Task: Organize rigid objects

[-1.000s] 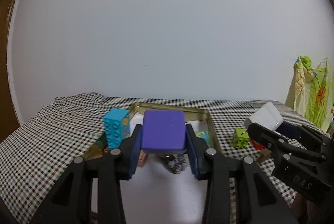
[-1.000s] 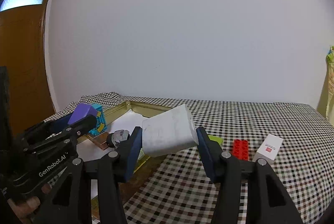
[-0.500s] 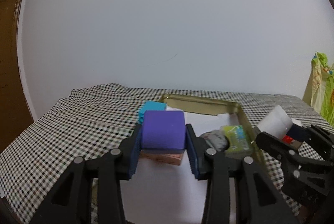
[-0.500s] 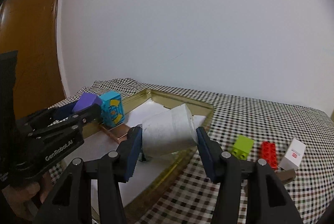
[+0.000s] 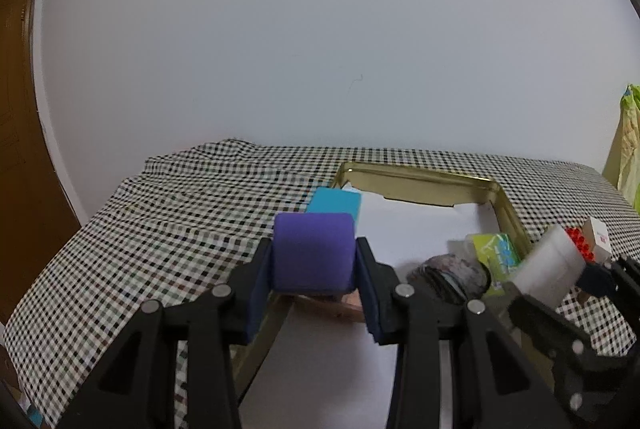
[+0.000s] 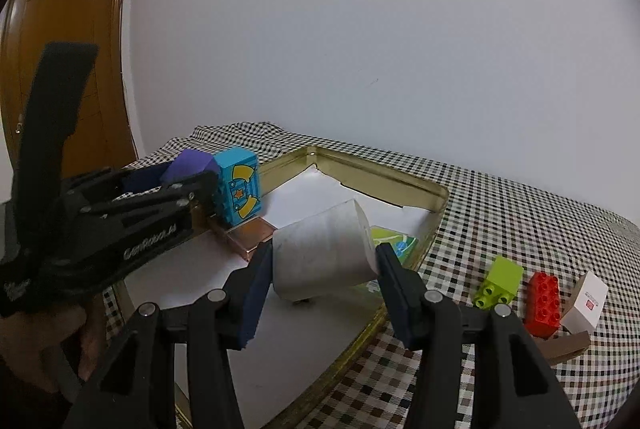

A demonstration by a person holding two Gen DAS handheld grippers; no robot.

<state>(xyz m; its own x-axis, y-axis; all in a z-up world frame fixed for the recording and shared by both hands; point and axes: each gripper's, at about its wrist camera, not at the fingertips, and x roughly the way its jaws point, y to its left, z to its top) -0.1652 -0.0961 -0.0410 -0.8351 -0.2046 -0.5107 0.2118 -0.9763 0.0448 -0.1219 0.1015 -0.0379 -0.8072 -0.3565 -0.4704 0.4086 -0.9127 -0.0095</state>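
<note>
My left gripper [image 5: 314,287] is shut on a purple block [image 5: 314,251], held above the near left edge of a gold metal tray [image 5: 420,181] lined with white paper. My right gripper [image 6: 324,283] is shut on a white rounded block [image 6: 324,255], tilted, over the tray's right half. In the tray stand a cyan toy brick [image 6: 238,183] with yellow print, a copper-coloured flat box [image 6: 248,235], a green and blue pack [image 5: 496,255] and a dark grey wound roll [image 5: 450,275]. The right gripper [image 5: 560,293] shows at the lower right of the left wrist view.
On the black-and-white checked cloth [image 6: 520,213] right of the tray lie a lime brick [image 6: 498,281], a red brick [image 6: 542,299], a small white box [image 6: 586,303] and a brown piece [image 6: 568,347]. A brown door [image 6: 60,69] stands at the left. A hand [image 6: 44,345] holds the left gripper.
Both grippers have swung left across the table with their blocks still held. The tray has shifted right in both views, and the purple block now hangs over its left edge.
</note>
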